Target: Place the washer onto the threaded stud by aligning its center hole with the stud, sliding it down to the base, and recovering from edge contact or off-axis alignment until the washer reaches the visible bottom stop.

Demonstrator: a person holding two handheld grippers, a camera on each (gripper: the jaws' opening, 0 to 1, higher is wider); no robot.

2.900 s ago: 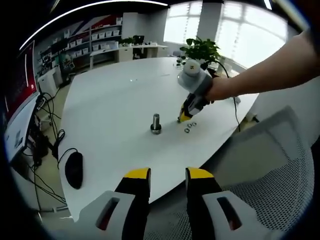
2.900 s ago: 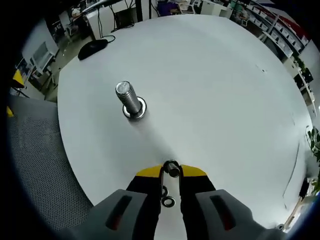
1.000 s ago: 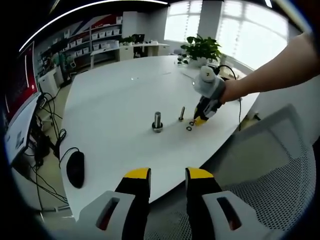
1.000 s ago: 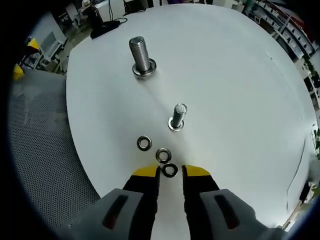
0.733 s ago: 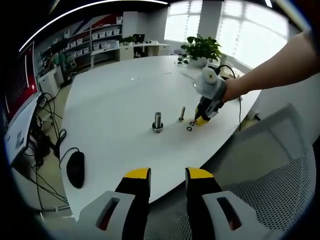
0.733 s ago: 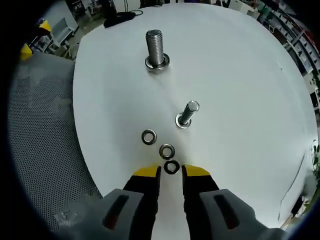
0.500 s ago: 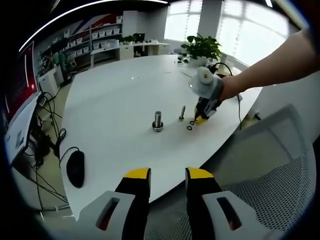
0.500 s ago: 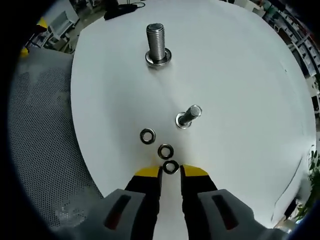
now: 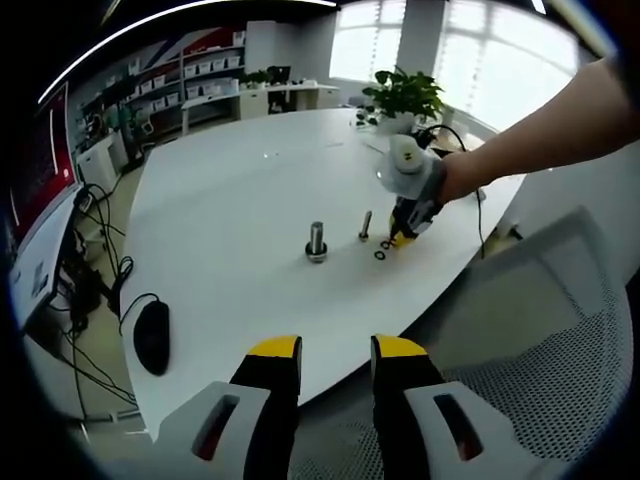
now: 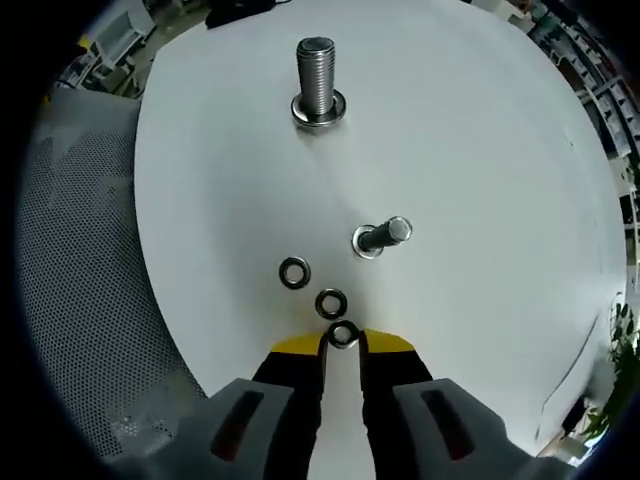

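In the right gripper view the right gripper (image 10: pixel 343 345) points down at the white desk (image 10: pixel 480 130), its yellow-tipped jaws drawn in close on either side of a small washer (image 10: pixel 343 334) that lies at their tips; whether they actually pinch it I cannot tell. Two more washers lie flat on the desk just beyond: one (image 10: pixel 331 302) near the first at 12 o'clock, the other (image 10: pixel 294 272) a little further out toward 11 o'clock. At 1 o'clock from the jaw tips stands a small bolt (image 10: pixel 380 238), head down. A large bolt (image 10: pixel 317 82) stands well beyond it at 12 o'clock, threads up, with a ring at its base. A mesh chair (image 10: pixel 80 300) shows past the desk's edge at 9 o'clock.

In the left gripper view the left gripper (image 9: pixel 335 352) hangs off the desk's near edge above the chair, its jaws apart with nothing between them. Across the desk a person's hand (image 9: pixel 462 178) holds the right gripper (image 9: pixel 400 238) tip-down beside the washers. A black mouse (image 9: pixel 149 337) lies at 9 o'clock and a potted plant (image 9: pixel 404 98) stands at the far side.
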